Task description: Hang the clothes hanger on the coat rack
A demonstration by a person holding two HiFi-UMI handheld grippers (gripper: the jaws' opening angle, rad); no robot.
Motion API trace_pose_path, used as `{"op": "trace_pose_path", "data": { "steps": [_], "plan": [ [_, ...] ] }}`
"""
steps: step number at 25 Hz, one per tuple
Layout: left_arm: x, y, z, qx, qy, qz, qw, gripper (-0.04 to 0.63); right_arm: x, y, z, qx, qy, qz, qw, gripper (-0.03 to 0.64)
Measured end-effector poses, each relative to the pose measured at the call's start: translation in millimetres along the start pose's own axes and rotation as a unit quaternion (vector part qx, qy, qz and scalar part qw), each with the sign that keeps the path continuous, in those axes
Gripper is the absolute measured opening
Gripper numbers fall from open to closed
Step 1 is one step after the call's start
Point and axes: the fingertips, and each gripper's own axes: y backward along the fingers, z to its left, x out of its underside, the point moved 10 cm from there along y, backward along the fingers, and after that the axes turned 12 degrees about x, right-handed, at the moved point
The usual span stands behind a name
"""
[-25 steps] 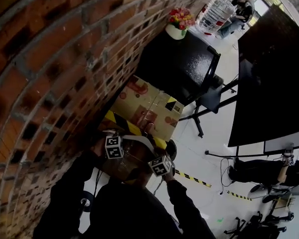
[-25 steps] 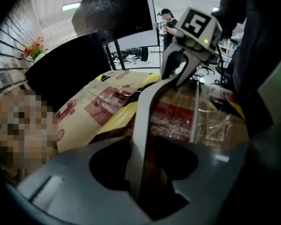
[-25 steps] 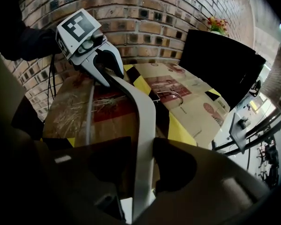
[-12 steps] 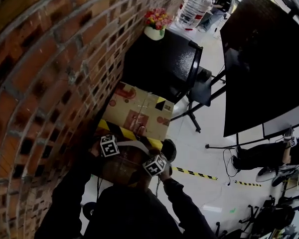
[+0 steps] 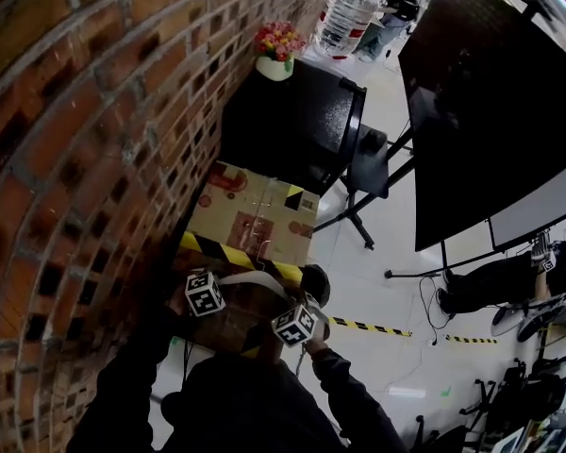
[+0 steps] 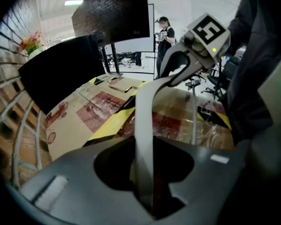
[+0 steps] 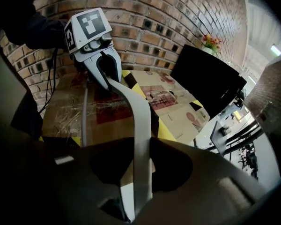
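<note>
Bright daylight, fisheye-warped edges, dark shadowed foreground

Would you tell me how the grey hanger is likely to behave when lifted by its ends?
The hanger is probably stiff: it holds its arch above the cardboard box with only its ends supported. The thin band suggests little weight. Its smooth surface might slip under a light grip.

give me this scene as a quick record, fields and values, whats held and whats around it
held item: pale clothes hanger, spanning between both claws
left claw: gripping one end of the hanger, jaws have just been closing
right claw: gripping the other end, jaws have just been closing
below hanger: cardboard box with yellow-black tape
left side: brick wall
beyond box: black table with a flower pot
coat rack: not in view
</note>
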Motion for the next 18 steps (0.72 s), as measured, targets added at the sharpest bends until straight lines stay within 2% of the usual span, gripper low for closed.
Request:
{"op": "trace_pose_path", "data": {
  "steps": [6,9,13,18],
  "plan": [
    [-23,19,-33,-0.039,-0.012,-0.030,0.9987,0.117,11,38,-7,0.054,0.015,-0.038,0.998,0.120],
    [-36,24,-55,-0.049,-0.024,-0.037,0.9978,0.117,25,62,-7,0.079,0.025,-0.034,0.996,0.120],
    [-61,24,-73,-0.054,-0.054,-0.047,0.9960,0.118,46,91,-13,0.107,0.020,-0.031,0.994,0.120],
    [-92,10,-105,-0.047,-0.089,-0.044,0.9940,0.118,87,123,-12,0.126,-0.010,-0.023,0.992,0.120]
  ]
}}
